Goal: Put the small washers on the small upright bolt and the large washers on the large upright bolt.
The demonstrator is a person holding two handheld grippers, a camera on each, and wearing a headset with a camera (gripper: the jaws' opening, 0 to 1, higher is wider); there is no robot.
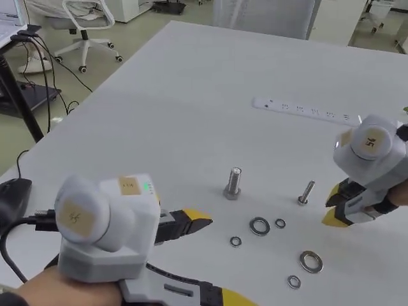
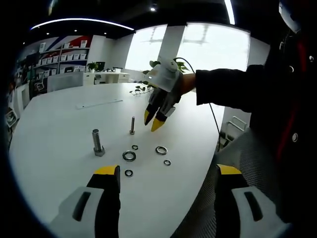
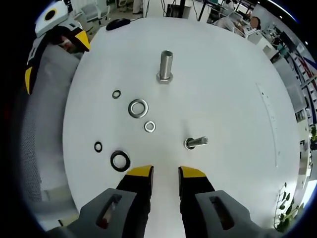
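Steel washers (image 1: 259,225) are scattered at six o'clock of the large bolt (image 1: 234,183) and small bolt (image 1: 306,192), while the left gripper (image 2: 167,172) is held wide open and the right gripper (image 3: 166,173) narrowly parted, both empty, seemingly for picking.

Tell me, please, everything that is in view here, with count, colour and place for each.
table: one, white, under all the parts
large bolt: one, silver, standing on its head mid-table
small bolt: one, silver, standing to the right of the large bolt
large washers: two, silver, flat in front of the bolts
small washers: three, silver, flat among the large ones
power strip: one, white, beyond the bolts
mouse: one, black, at the table's left edge
office chair: one, white, on the floor beyond the table
left claw: one, black with yellow tips, wide open, empty
right claw: one, same colours, jaws slightly apart, empty, beside the small bolt
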